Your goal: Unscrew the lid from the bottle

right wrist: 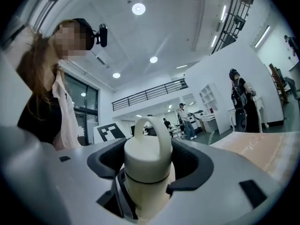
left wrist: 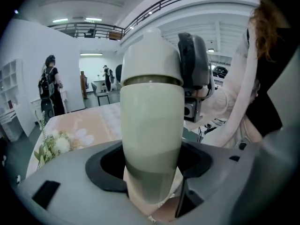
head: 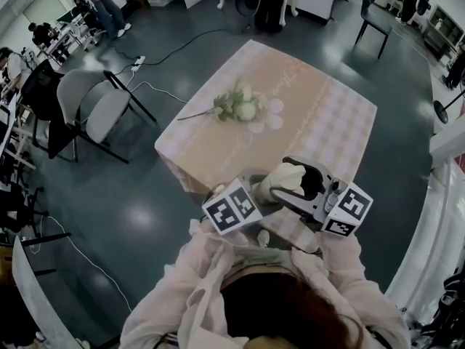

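From the head view, I hold the bottle (head: pixel 285 178) up off the table (head: pixel 330 126), close in front of my chest, with my left claw (head: pixel 263 195) and right claw (head: pixel 310 178) meeting on it from opposite sides. I judge that is the point of the pose: one claw anchors the body so the other can turn the top. A bunch of flowers (head: pixel 237 106) lies well apart on the checked cloth. A pale line of script runs across that cloth, too faint to read.

In the left gripper view, my left claw is clenched on the bottle's lower body, with the dark pads pressing it on both sides. The pale green body rises to the cream lid (left wrist: pixel 151 55), which is seated on the neck and not yet off. One jaw of my right claw stands against the lid's side. I see no label or brand on the bottle.

In the right gripper view, my right claw grasps the lid, which sits in the curved pads just above the seam. Its loop handle (right wrist: pixel 151 125) stands up between the jaws. The grip sits high so that only the lid should turn. Behind it the left claw's marker cube (right wrist: pixel 109 133) shows black squares, but no words.
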